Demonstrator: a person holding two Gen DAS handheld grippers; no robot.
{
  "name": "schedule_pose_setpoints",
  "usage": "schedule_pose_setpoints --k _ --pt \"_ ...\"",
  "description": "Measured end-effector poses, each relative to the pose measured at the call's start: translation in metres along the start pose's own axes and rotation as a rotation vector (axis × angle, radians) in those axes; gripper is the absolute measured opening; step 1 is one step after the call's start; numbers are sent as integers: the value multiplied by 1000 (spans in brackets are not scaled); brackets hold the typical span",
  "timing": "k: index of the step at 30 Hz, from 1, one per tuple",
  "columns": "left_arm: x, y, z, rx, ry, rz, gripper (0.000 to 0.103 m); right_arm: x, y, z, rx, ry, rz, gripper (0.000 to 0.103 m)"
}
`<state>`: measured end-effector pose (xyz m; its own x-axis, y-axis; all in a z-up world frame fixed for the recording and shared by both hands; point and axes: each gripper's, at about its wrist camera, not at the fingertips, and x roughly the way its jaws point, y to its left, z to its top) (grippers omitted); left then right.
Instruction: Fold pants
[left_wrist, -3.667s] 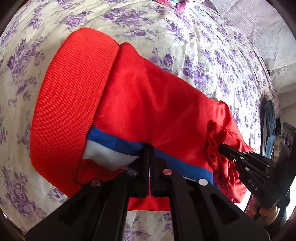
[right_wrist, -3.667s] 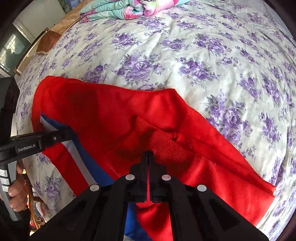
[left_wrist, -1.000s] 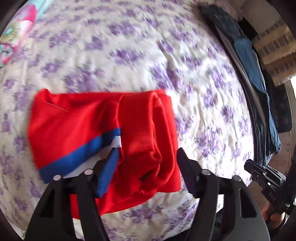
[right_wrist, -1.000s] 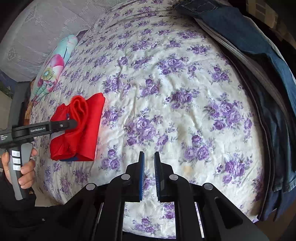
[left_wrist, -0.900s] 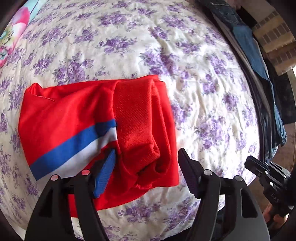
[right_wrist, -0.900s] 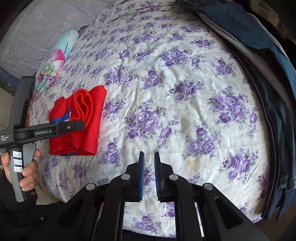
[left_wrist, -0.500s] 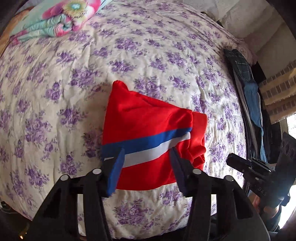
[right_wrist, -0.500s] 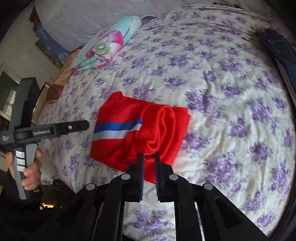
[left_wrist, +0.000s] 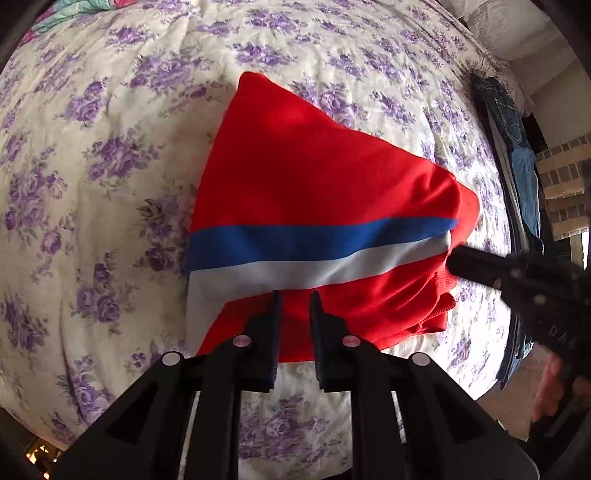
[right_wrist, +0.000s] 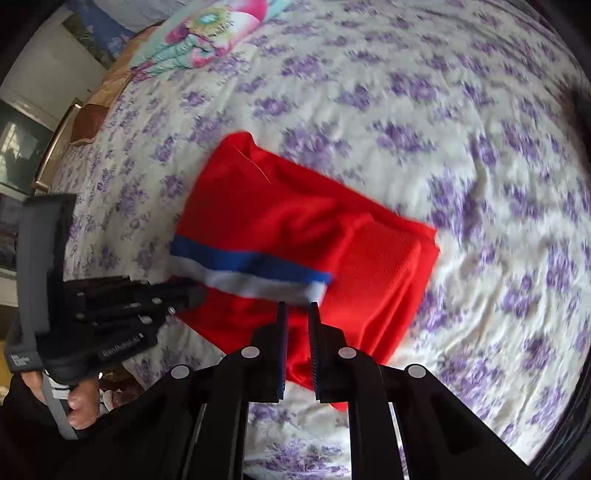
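A bed (left_wrist: 110, 155) with a cream, purple-flowered cover fills the room. A brick wall (left_wrist: 565, 173) stands at one side (daylit). A floral pillow (right_wrist: 199, 33) lies at its far end.

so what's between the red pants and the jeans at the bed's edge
Only bare floral bedsheet, seen in the left wrist view: the red pants lie mid-bed, and the jeans hang along the far right edge, apart from them.

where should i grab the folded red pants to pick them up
Take the folded red pants at the near edge below the white stripe, coming in low from the front with the left gripper. The layers there lie flat; the right end is bunched.
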<state>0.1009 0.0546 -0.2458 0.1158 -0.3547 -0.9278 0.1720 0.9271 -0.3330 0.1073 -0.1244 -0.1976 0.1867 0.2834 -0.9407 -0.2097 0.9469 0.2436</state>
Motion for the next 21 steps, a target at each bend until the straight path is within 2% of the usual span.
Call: schedule_pose_setpoints --k 2,4,7,8,10,11,13,15,18,20,21 --pt "-7 3 -3 -17 -9 -26 15 -6 17 28 -55 -44 8 13" --pt "-9 5 -4 -37 -14 -58 15 3 31 58 -94 -49 5 12" --pt "-6 0 -5 -22 -23 -94 15 35 49 92 -136 -20 61 11" --pt "-1 -3 -5 -8 -13 -91 15 51 55 99 -161 6 40 10" --pt "14 -8 -5 2 23 -84 14 89 62 108 -196 58 -96 6" --pt "22 -9 -5 1 35 -80 14 106 59 111 -183 80 -120 5" --pt "31 -9 -4 1 32 -70 14 117 54 114 -143 64 -111 2" --pt "32 -9 -2 -3 41 -79 14 114 60 114 -164 56 -123 3" --pt "21 -11 -1 12 41 -82 14 85 57 111 -160 40 -72 7" --pt "1 -8 -2 13 1 -81 15 46 41 104 -104 -25 -37 34" --pt "-11 -5 -2 10 -31 -80 25 26 32 98 -78 -71 -41 70"
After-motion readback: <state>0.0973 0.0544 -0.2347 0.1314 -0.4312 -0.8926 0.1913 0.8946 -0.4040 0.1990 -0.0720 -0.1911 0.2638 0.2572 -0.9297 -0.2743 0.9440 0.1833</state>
